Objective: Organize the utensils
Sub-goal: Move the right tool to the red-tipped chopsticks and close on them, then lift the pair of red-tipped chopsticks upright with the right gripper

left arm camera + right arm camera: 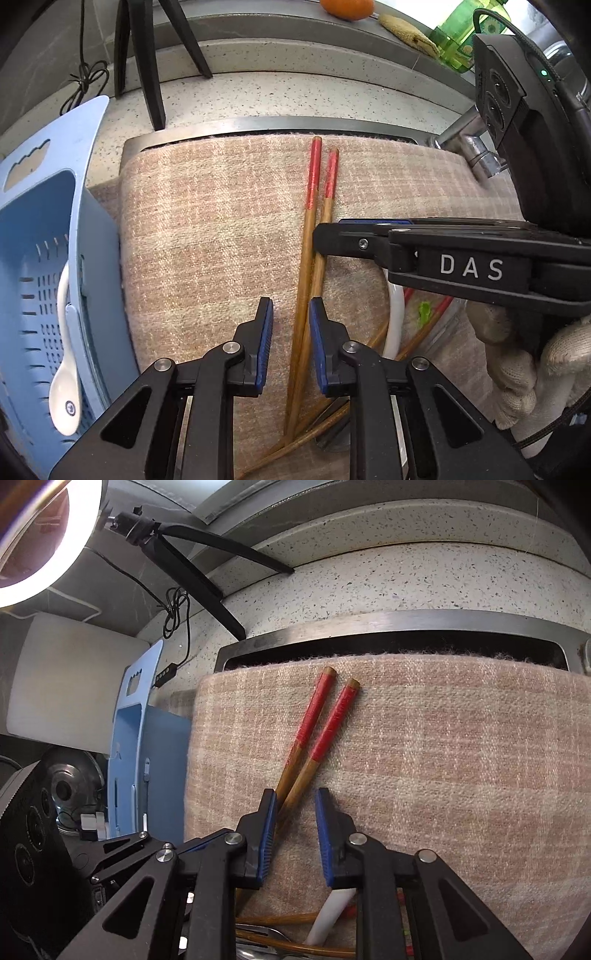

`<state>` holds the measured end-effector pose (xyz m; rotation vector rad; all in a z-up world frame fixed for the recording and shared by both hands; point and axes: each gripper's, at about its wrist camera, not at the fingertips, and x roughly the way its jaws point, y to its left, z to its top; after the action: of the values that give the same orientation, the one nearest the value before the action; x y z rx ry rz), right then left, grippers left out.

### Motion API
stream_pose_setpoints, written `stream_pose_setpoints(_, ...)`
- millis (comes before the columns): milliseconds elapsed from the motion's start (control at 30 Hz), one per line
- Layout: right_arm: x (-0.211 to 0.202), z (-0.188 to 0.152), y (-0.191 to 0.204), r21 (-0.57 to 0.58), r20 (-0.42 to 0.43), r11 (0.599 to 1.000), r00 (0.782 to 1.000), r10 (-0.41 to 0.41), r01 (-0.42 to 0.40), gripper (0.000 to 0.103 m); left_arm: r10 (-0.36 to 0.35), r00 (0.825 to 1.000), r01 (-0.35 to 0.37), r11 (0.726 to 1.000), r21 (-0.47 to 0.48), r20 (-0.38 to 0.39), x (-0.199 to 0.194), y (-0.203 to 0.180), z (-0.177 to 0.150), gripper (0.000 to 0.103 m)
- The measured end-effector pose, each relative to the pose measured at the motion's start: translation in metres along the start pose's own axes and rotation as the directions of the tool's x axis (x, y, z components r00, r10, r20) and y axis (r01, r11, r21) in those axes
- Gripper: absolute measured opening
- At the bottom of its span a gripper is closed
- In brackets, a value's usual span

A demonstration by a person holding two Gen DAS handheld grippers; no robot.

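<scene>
Left wrist view, going left to right. A blue slotted basket (48, 295) fills the left edge; one white ceramic spoon (64, 350) lies inside it against the wall. At centre, two red-tipped wooden chopsticks (314, 229) lie on a pinkish woven cloth (207, 236) draped over a steel sink rim (207, 127). Their long axis runs bottom to top of the frame, red ends at the top and plain ends at the bottom.

The left gripper (291, 332) sits at bottom centre. Its jaws are narrowly apart and straddle the lower shafts of the pair, but the blue pads do not visibly press on them, so no hold yet.

The right gripper (319, 236) comes in sideways from the right edge, held by a gloved hand (517, 365). Its tip is right at the mid-shafts and its jaws are nearly closed. In the right wrist view the sticks run into its left pad (269, 830). I can't tell if it is pinching them.

At lower right lies a loose pile: at least one more white spoon handle (395, 317) and several more chopsticks, too cluttered to count.

My judgement is that the coming pickup turns on the jaws closing across the shafts, and both grippers are equally near. The basket lies to the left, closest to the left hand.
</scene>
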<state>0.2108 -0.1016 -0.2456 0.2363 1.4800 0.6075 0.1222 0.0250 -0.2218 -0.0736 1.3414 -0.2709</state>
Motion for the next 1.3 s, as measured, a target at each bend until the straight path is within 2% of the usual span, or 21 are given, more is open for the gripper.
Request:
stream_pose_setpoints(200,-0.002,0.000,0.004,-0.034,-0.014,0.999,0.999,-0.039,0.039,0.014,0.032,0.999,-0.032,0.999,0.009,0.004,0.010,-0.005,0.007,0.018)
stream_pose_setpoints(367,-0.002,0.002,-0.002,0.031,-0.017,0.999,1.000,0.019,-0.018,0.018,0.071,0.997,-0.071,0.997,0.028,0.014,0.018,-0.010,0.014,0.020)
stream_pose_setpoints(533,0.000,0.000,0.004,0.026,-0.026,1.000,1.000,0.016,-0.015,0.018,0.131,0.991,-0.131,0.991,0.015,0.027,0.016,-0.010,0.008,0.019)
stream_pose_setpoints(700,0.003,-0.001,0.010,0.001,-0.016,1.000,1.000,-0.015,0.015,0.018,0.103,0.995,-0.103,0.995,-0.003,0.008,0.018,-0.005,0.008,0.019)
stream_pose_setpoints(767,0.002,-0.002,0.010,-0.018,-0.015,0.999,0.999,-0.035,0.035,0.012,0.114,0.993,-0.114,0.994,-0.006,0.010,0.027,-0.002,0.011,0.019)
stream_pose_setpoints(867,0.000,-0.002,0.000,0.029,-0.021,1.000,1.000,0.007,-0.007,0.011,0.104,0.994,-0.105,0.995,0.005,0.024,0.029,-0.005,0.014,0.019)
stream_pose_setpoints(1000,0.001,-0.002,-0.002,0.054,-0.012,0.998,1.000,0.020,-0.019,0.011,0.103,0.994,-0.102,0.994,-0.033,0.034,0.026,0.002,0.013,0.008)
stream_pose_setpoints(1167,0.003,-0.002,0.006,0.028,-0.002,0.999,1.000,-0.014,0.014,0.011,0.096,0.995,-0.094,0.994,-0.046,0.040,0.024,0.006,0.011,0.007)
stream_pose_setpoints(1267,0.004,0.001,0.003,0.076,-0.023,0.997,1.000,0.005,-0.003,0.012,0.096,0.994,-0.094,0.995,-0.046,0.044,0.021,0.006,0.009,0.007)
stream_pose_setpoints(1300,0.004,0.003,0.002,0.099,-0.030,0.995,0.999,0.020,-0.016,0.016,0.091,0.995,-0.088,0.995,-0.052,0.044,0.021,0.005,0.008,0.007)
